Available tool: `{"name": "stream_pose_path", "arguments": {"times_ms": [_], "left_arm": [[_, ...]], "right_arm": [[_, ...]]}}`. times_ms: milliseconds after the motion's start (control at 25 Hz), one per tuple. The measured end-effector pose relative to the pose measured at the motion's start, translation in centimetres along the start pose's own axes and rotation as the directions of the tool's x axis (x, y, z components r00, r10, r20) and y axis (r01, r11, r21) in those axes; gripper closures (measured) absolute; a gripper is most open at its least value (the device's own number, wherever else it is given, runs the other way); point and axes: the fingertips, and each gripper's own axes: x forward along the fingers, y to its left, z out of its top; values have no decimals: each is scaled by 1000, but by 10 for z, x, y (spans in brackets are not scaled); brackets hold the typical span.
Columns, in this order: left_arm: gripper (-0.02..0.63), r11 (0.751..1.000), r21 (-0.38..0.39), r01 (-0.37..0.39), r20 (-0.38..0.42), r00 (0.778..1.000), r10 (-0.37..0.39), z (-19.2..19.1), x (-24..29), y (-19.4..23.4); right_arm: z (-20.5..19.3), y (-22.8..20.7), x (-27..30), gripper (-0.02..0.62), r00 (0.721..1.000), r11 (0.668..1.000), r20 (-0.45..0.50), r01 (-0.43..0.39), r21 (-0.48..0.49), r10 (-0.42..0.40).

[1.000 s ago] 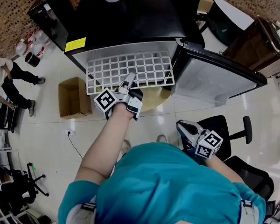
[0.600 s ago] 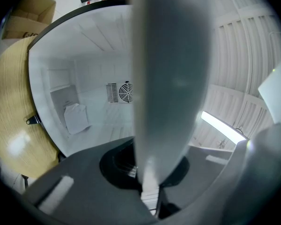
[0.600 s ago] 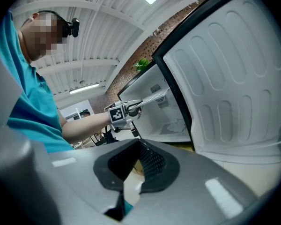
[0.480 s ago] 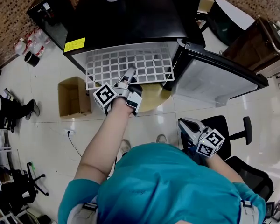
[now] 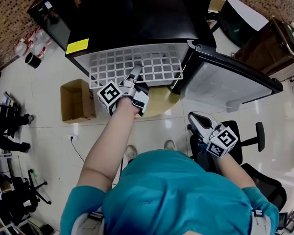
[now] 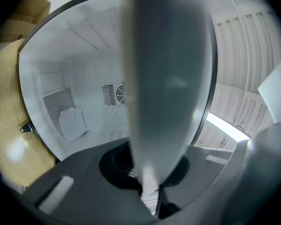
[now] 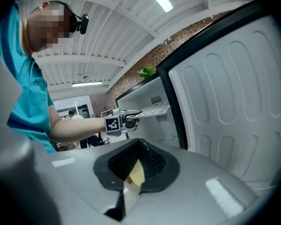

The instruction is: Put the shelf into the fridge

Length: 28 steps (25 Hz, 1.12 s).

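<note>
The white grid shelf (image 5: 152, 65) lies flat, its far part inside the open black fridge (image 5: 132, 23) and its near edge still sticking out. My left gripper (image 5: 135, 74) is shut on the middle of that near edge. In the left gripper view the shelf (image 6: 164, 78) runs edge-on between the jaws of the left gripper (image 6: 147, 191), with the white fridge interior (image 6: 84, 102) behind it. My right gripper (image 5: 198, 119) hangs low at the right, shut on nothing, apart from the shelf. The right gripper (image 7: 129, 182) looks toward the shelf (image 7: 154, 110) and the left gripper (image 7: 131, 117).
The fridge door (image 5: 225, 82) stands open to the right, its ribbed inner wall (image 7: 234, 102) close to my right gripper. A round wooden top (image 5: 159, 102) sits below the shelf, a cardboard box (image 5: 77, 101) on the floor at left, an office chair (image 5: 245, 141) at right.
The left gripper has pushed the shelf further into the fridge. The right gripper has risen slightly. A person at the far left has walked further off.
</note>
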Motion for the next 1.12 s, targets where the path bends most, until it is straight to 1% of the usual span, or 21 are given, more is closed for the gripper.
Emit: {"name": "stream_pose_path", "arguments": {"times_ms": [160,240,280,480,1120], "left_arm": [[577,999,15,42,-1,999,-42,4,8,-8],[577,995,18,100,-5,995,-100,5,15,-16],[575,994,20,112,-6,994,-112,6,17,-18],[574,994,36,103,-8,995,-102,12,25,-17],[566,994,85,73,-8,997,-72,43,67,-17]], "right_arm": [[19,0,13,592,1000,999,23,-8,-37,9],[26,1,17,594,999,999,32,-15,-48,17],[28,2,18,592,999,999,34,-19,-51,21],[25,4,19,592,999,998,31,-27,-49,29],[18,-9,16,593,1000,999,20,-11,-31,11]]}}
